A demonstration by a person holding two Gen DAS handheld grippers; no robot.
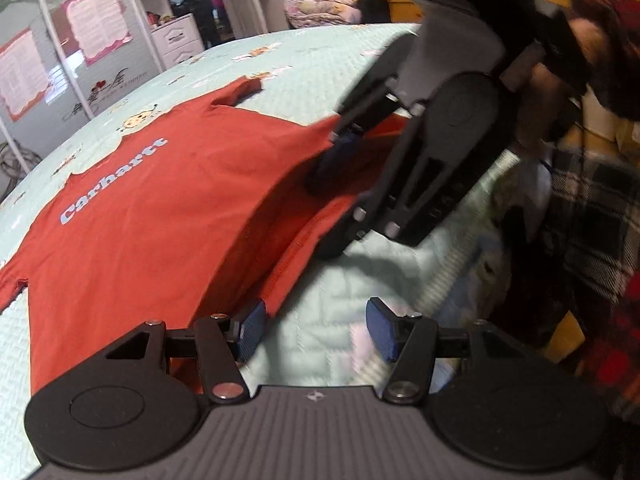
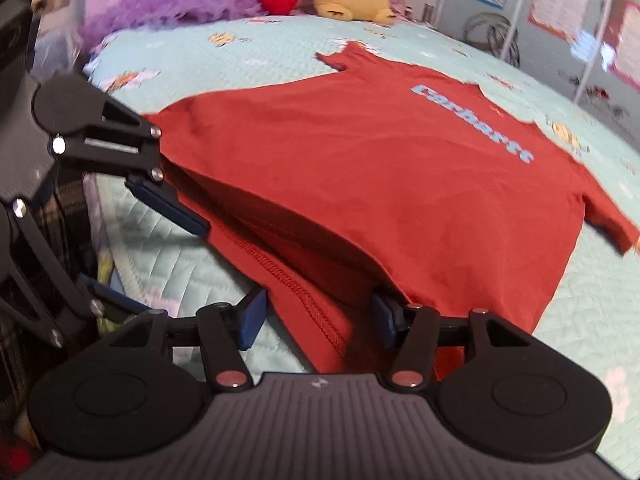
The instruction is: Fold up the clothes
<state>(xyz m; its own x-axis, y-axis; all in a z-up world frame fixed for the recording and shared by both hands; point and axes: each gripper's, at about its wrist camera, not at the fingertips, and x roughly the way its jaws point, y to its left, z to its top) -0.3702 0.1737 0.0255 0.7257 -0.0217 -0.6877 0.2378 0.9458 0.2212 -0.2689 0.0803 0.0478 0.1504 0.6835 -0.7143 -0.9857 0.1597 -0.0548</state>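
Although the rust-red cotton T-shirt with pale blue lettering (image 2: 380,168) lies spread on the mint-green quilted bedspread (image 2: 260,52), no finished fold shows yet: both short sleeves still stick out and only the near hem is rumpled, its top layer lifted off the stitched lower one. The right gripper (image 2: 318,322) stands spread, the hem lying loose between its blue pads, not pinched. The left gripper (image 1: 316,330) is also spread, over bare bedspread just beside the hem. I judge the folding barely begun; sleeves and body remain to be folded.
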